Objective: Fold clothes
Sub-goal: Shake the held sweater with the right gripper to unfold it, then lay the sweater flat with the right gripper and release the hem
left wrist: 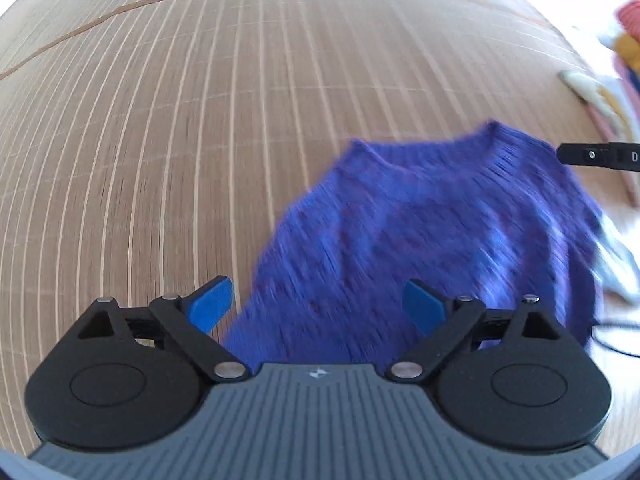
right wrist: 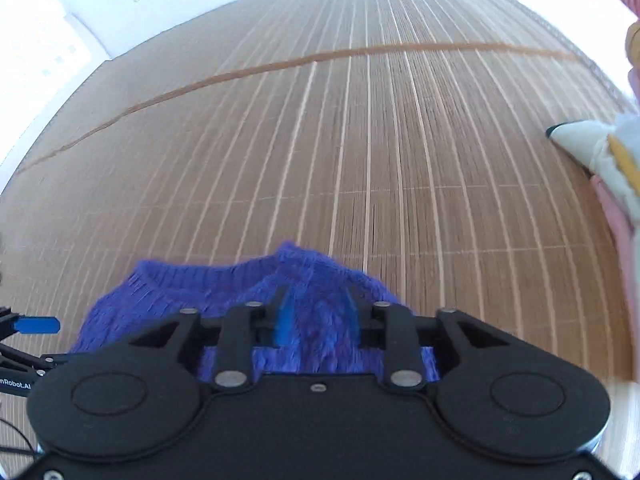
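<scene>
Near on the bamboo mat [left wrist: 200,120], blue sweater [left wrist: 420,232] lies right of the spread-open left gripper [left wrist: 318,306]; right gripper [right wrist: 318,316] pinches its near-right shoulder.

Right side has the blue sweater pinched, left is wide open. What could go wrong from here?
1. Only the right gripper holds the sweater; the left gripper is open above it, so a one-sided pull may bunch the knit rather than fold it.
2. The clothes pile lies close on the right; a sweep that way could drag into it.
3. A thin black cable lies by the sweater's edge and might snag.
</scene>
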`<state>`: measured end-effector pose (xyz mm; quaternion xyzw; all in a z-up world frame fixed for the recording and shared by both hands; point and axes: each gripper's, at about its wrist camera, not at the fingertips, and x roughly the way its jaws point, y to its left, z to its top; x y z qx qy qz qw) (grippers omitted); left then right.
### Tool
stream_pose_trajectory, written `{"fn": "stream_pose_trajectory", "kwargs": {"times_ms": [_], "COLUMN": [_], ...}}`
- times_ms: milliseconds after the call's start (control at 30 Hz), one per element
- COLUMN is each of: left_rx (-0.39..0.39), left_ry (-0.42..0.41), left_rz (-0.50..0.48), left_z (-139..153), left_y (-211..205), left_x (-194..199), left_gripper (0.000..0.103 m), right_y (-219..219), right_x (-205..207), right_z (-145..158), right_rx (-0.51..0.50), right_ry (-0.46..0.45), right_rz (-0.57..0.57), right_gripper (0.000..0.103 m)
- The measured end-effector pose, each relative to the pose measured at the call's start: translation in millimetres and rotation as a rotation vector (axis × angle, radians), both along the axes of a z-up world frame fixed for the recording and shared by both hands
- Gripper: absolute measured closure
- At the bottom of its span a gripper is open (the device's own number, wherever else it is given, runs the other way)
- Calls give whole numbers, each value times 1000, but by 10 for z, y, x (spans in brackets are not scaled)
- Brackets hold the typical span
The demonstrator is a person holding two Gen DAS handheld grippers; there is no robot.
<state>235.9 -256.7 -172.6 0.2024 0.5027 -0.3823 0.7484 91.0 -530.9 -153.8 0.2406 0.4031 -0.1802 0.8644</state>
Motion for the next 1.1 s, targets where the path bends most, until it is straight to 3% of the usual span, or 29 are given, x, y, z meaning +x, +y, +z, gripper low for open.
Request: {"fn": "stream_pose_trajectory", "kwargs": {"times_ms": [67,200,333,400,467,567,667,733,767,800,900,1000,1100], "left_rx": [-25,-78,-121,-126,-137,-138,-155,-157,-158,-153,-123,-79,-34], "left_ry": [42,164,343,373,361,363,353,356,357,352,323,259,200], "left_rz": [38,217,470,545,541,524,525,527,526,521,454,354,292], "left_z": [71,1,-175,-235,-204,-223,-235,-251,-265,-279,-274,-290,-296], "left_y": [240,761,1349,1543,1672,1748,1822,1857,1851,1838,1789,1653,1573], "left_x": [-209,-651,-897,-1028,-1101,-1174,-1287,-1361,-1409,-1450,-1598,-1726,-1857], "left_gripper": [9,9,9,9,9,9,9,9,9,9,9,9,9], "right_y": [127,569,1184,1499,1859,2367,2670,2743,2691,2613,2320,2016,1782], "right_x": [-178,-606,-889,-954,-1056,-1055,-974,-974,-947,-959,-1143,-1467,-1816], "right_z": [106,174,34,-38,-83,-150,-238,-300,-342,-351,-246,-17,-20], "right_rx": [8,19,33,53,56,-11,-137,-200,-193,-153,-68,-48,-75], "right_ry": [7,55,144,165,174,194,230,246,252,251,219,184,247], "right_rz": [17,81,170,204,244,320,363,322,299,273,165,26,-67], "right_gripper": [65,61,59,54,48,31,31,34,43,65,96,97,97]}}
